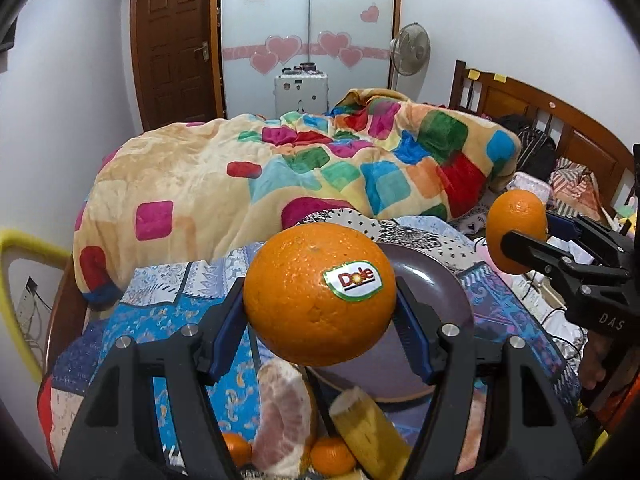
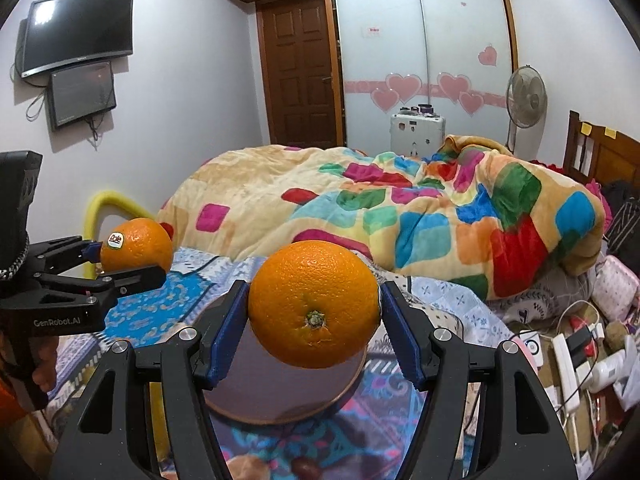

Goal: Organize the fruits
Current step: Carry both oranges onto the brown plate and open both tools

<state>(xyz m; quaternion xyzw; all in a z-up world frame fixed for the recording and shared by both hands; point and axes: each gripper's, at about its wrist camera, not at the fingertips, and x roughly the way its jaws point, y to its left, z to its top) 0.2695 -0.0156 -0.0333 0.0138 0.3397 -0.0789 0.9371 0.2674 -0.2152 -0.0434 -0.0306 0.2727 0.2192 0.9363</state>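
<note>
My left gripper [image 1: 320,300] is shut on a large orange with a Dole sticker [image 1: 304,300] and holds it in the air over a dark purple plate [image 1: 436,280]. My right gripper [image 2: 314,308] is shut on a plain orange [image 2: 314,300], also above the plate [image 2: 280,392]. Each gripper shows in the other's view: the right one with its orange [image 1: 518,228] at the right edge, the left one with the Dole orange [image 2: 136,244] at the left. Below the left gripper lie a peeled pomelo piece [image 1: 284,412], a banana [image 1: 368,432] and two small tangerines [image 1: 332,456].
The plate rests on a blue patterned cloth [image 1: 160,320] on a small table beside a bed with a bright patchwork blanket [image 1: 300,168]. Cables, chargers and a power strip [image 2: 568,364] clutter the right. A yellow padded chair edge [image 1: 24,248] stands at left.
</note>
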